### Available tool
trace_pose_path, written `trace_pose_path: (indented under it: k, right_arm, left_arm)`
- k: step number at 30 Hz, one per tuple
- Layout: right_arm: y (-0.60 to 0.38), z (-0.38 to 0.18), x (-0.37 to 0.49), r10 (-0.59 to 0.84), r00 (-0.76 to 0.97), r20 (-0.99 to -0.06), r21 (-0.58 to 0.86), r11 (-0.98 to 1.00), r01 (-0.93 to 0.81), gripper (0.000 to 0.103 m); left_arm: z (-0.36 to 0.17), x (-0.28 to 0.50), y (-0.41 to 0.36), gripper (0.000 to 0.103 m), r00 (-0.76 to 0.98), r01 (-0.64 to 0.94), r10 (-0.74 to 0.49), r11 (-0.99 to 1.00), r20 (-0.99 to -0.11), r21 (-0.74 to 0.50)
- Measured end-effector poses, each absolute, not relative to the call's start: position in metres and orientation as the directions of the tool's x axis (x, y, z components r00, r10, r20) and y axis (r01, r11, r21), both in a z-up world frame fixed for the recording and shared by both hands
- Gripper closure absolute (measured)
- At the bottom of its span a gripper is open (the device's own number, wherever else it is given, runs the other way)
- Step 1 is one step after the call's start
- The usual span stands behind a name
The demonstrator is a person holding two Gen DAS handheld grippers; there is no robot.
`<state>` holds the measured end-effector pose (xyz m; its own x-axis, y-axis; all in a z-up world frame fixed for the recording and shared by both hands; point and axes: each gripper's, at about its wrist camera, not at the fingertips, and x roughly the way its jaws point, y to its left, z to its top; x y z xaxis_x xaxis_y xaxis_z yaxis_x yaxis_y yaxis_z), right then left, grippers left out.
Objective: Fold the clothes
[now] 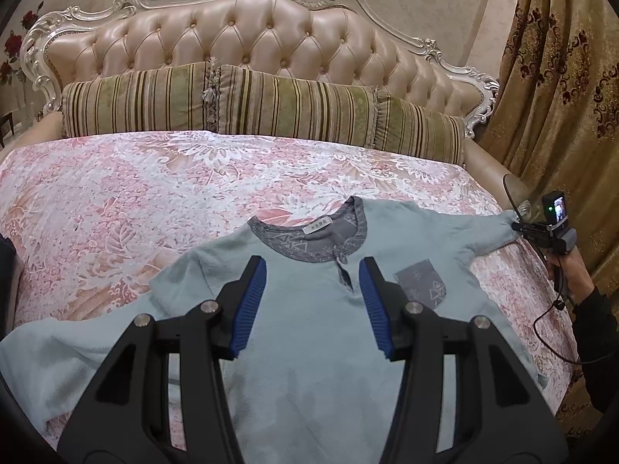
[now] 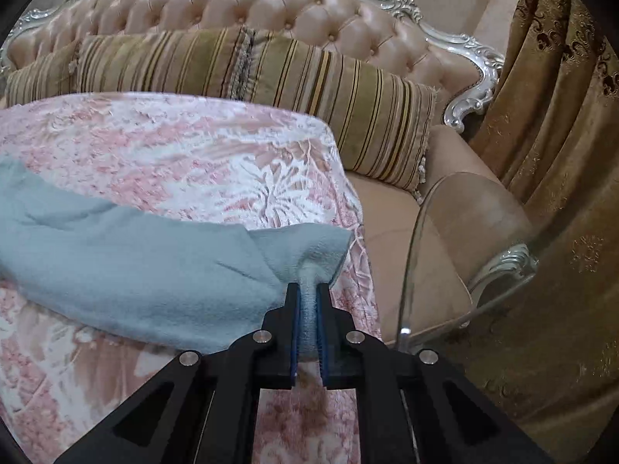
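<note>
Left gripper (image 1: 312, 301) fingers half-wide, empty, over shirt (image 1: 309, 348) chest. Right gripper (image 2: 308, 324) pinches sleeve cuff (image 2: 309, 270) at bed's (image 1: 116, 193) right edge; sleeve runs crosswise, fold goes inward.

1. This is a bedroom in a home: a bed (image 1: 116, 201) under a pink floral bedspread (image 1: 193, 178).
2. A tufted, carved headboard (image 1: 240, 38) backs striped bolster pillows (image 1: 232, 104).
3. Heavy gold patterned curtains (image 1: 561, 77) hang beside it, possibly over a window.
</note>
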<state>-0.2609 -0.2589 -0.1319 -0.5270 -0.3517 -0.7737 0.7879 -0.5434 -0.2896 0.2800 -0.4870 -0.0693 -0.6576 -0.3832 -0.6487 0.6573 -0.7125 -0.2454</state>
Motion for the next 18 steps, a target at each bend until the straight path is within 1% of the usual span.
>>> trace_pose_path:
  k: [4,5,6,7,8,13,14,16,18]
  right_arm:
    - [-0.261,-0.142,-0.261,-0.332,-0.538,-0.775,-0.309,-0.544,0.780,0.094]
    - [-0.262,-0.142,-0.262,-0.324,-0.544,-0.774,-0.317,-0.546,0.776,0.085]
    - [-0.261,-0.140,-0.262,-0.318,-0.553,-0.770,-0.327,-0.548,0.770,0.080]
    - [-0.260,-0.137,-0.261,-0.314,-0.565,-0.763,-0.338,-0.551,0.763,0.073]
    - [-0.259,-0.134,-0.261,-0.310,-0.578,-0.755,-0.350,-0.554,0.755,0.070]
    - [-0.240,-0.089,-0.257,-0.351,-0.647,-0.677,-0.362,-0.606,0.708,0.068]
    - [-0.236,-0.079,-0.256,-0.361,-0.661,-0.658,-0.363,-0.617,0.698,0.065]
    - [-0.234,-0.062,-0.255,-0.417,-0.633,-0.652,-0.306,-0.619,0.723,0.058]
    - [-0.242,-0.052,-0.251,-0.479,-0.568,-0.669,-0.238,-0.586,0.775,0.057]
  left_arm:
    - [-0.071,0.281,-0.490,0.049,-0.656,0.660,-0.380,-0.708,-0.652,-0.251]
    - [-0.072,0.281,-0.490,0.049,-0.657,0.658,-0.379,-0.709,-0.652,-0.252]
    - [-0.072,0.281,-0.489,0.049,-0.658,0.657,-0.377,-0.710,-0.651,-0.253]
    - [-0.071,0.281,-0.489,0.049,-0.658,0.656,-0.377,-0.712,-0.652,-0.252]
    - [-0.071,0.281,-0.489,0.049,-0.658,0.656,-0.378,-0.713,-0.651,-0.249]
    - [-0.072,0.279,-0.486,0.049,-0.665,0.644,-0.364,-0.723,-0.652,-0.252]
    - [-0.073,0.276,-0.485,0.049,-0.668,0.635,-0.355,-0.730,-0.654,-0.253]
    - [-0.075,0.269,-0.481,0.049,-0.678,0.615,-0.332,-0.744,-0.656,-0.259]
    - [-0.080,0.248,-0.472,0.049,-0.685,0.575,-0.277,-0.774,-0.674,-0.266]
